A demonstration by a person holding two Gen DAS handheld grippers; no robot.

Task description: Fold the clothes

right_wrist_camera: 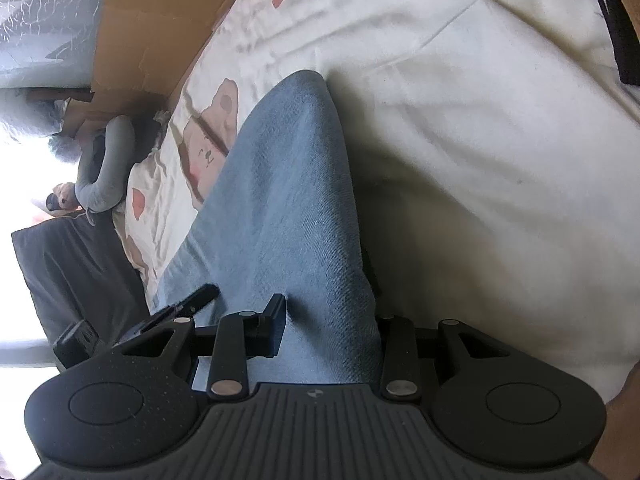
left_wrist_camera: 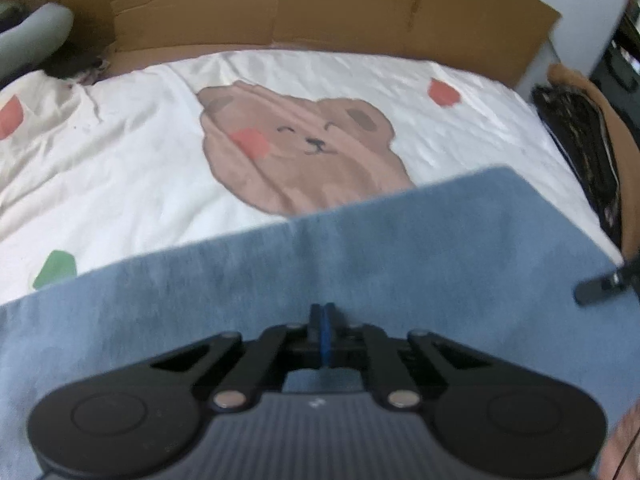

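Left wrist view: blue jeans (left_wrist_camera: 400, 248) spread across the bear-print bed sheet (left_wrist_camera: 120, 152), mid-fold.
Left tongs (left_wrist_camera: 322, 320) are shut above the denim, nothing visibly pinched; right tongs (right_wrist_camera: 328, 312) are part-open, straddling a raised denim fold. Next likely needs the left to take a firm grip before carrying an edge over.

the white bear sheet (left_wrist_camera: 120, 168) beyond the jeans (left_wrist_camera: 360, 248) lies bare, so a gripper can pass there. at the far edge a cardboard wall (left_wrist_camera: 280, 4) closes the way. a grey pillow (left_wrist_camera: 28, 36) fills the far left corner. dark clothes (left_wrist_camera: 580, 140) lie along the right edge. the right gripper (left_wrist_camera: 608, 280) reaches in over the jeans' right side.
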